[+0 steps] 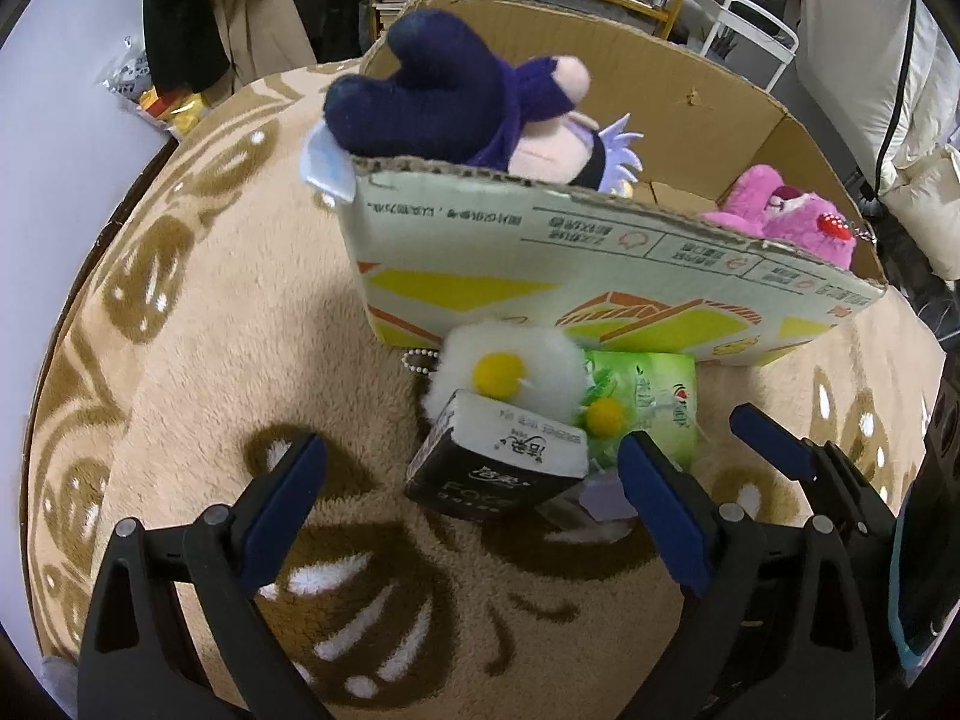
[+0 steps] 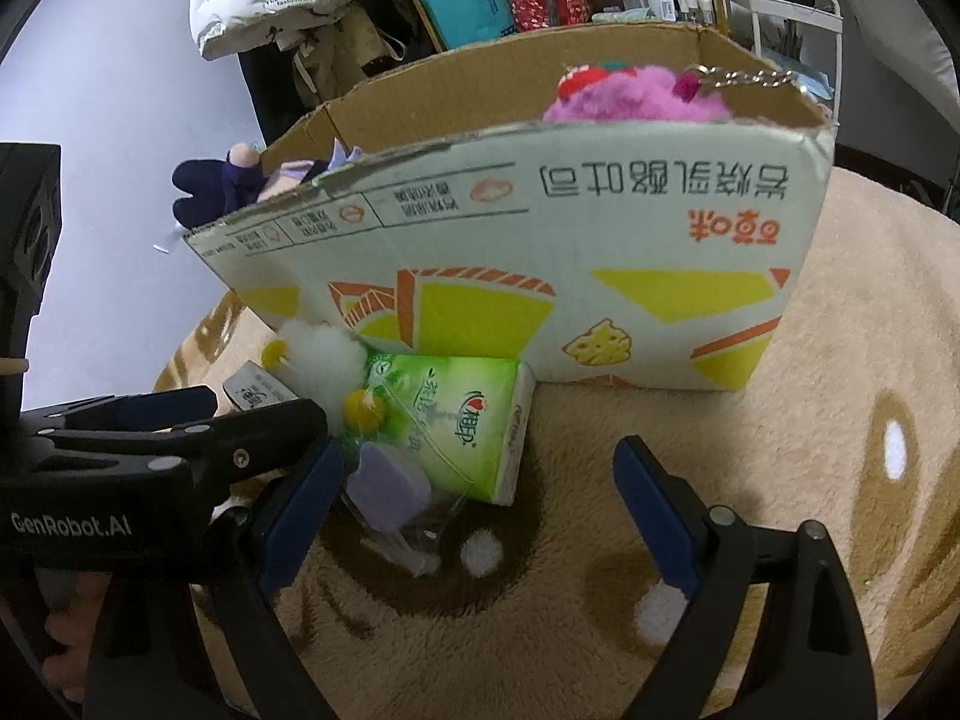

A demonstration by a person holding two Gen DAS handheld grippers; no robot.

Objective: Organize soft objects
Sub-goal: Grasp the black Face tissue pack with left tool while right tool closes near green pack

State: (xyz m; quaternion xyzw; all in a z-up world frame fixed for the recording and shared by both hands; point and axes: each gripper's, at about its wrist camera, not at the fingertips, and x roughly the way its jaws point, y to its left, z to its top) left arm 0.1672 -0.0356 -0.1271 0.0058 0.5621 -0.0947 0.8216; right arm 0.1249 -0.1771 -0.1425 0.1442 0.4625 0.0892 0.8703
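Hovering wide open and empty, the left gripper (image 1: 474, 468) faces the dark tissue pack (image 1: 498, 462) just ahead on the rug (image 1: 180, 360), beside the cardboard box (image 1: 600, 264); the right gripper (image 2: 480, 486), likewise open, seems slightly farther.

The rug (image 1: 210, 360) is patterned in beige with brown motifs and white flecks. The cardboard box (image 2: 540, 276) is printed white outside with yellow and orange shapes, orange lettering and grey text; plain brown is shown inside. A navy and purple plush doll (image 1: 456, 102) and a pink plush (image 1: 780, 210) with a red spot are seen in it. The egg plush (image 1: 510, 372) is coloured white with yellow. One tissue pack (image 2: 456, 420) is green, another (image 1: 498, 462) black and white. Blue pads are carried on black tongs (image 1: 474, 492)
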